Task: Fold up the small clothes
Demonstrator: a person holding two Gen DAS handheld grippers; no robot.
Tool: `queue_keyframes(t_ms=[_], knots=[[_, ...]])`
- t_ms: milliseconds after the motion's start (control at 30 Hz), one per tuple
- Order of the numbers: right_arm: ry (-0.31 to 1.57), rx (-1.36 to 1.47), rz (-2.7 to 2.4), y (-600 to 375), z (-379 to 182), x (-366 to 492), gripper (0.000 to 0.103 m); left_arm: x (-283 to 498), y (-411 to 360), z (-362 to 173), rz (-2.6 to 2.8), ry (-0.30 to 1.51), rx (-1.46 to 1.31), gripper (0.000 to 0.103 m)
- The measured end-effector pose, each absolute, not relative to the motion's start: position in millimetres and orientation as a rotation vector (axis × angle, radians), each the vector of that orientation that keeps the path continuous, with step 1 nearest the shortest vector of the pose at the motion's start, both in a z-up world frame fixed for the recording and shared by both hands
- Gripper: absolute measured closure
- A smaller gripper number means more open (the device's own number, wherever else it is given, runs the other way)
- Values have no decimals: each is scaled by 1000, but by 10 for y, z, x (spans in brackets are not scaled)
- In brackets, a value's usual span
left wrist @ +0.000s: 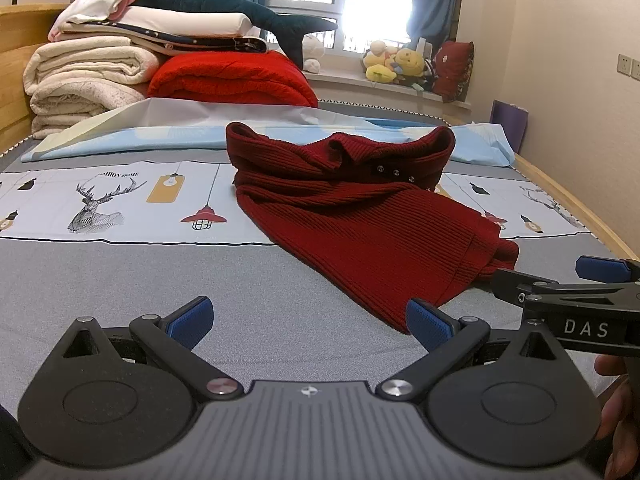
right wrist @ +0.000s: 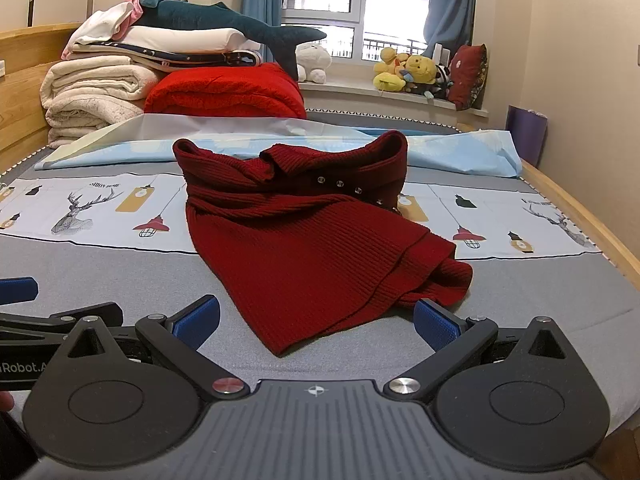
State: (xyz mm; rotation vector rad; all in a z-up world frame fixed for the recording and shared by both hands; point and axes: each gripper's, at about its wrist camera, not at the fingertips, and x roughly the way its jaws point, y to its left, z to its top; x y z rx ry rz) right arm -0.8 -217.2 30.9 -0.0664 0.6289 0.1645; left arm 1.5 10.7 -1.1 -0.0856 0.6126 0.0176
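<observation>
A dark red ribbed knit garment (left wrist: 352, 216) with a row of snap buttons lies partly folded and bunched on the bed, its collar end far, its hem near. It also shows in the right wrist view (right wrist: 304, 248). My left gripper (left wrist: 308, 322) is open and empty, low over the grey sheet, just left of the near hem corner. My right gripper (right wrist: 316, 320) is open and empty, its fingers either side of the near hem corner. The right gripper also shows at the right edge of the left wrist view (left wrist: 560, 280).
The bed sheet (left wrist: 120, 264) is grey with a printed deer and lamp band. Stacked blankets (left wrist: 88, 76), a red quilt (left wrist: 232, 80) and a plush shark (left wrist: 224, 4) lie at the far left. Plush toys (left wrist: 396, 64) sit on the windowsill. A wooden bed rail (left wrist: 580, 208) runs along the right.
</observation>
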Motion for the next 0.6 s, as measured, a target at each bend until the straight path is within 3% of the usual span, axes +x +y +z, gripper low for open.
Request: queue_keyframes(t_ms=[267,500,600], knots=[[625,-60,165,-2187,324,-11,1,-23,113,25,-28,578,-98,2],[505,27,132,-2673,814,275,1,-17,85,-71,-63,609,-59,45],[456,-5,129,-2904,920,536,11,2,75,-131,-87,625,-34,61]])
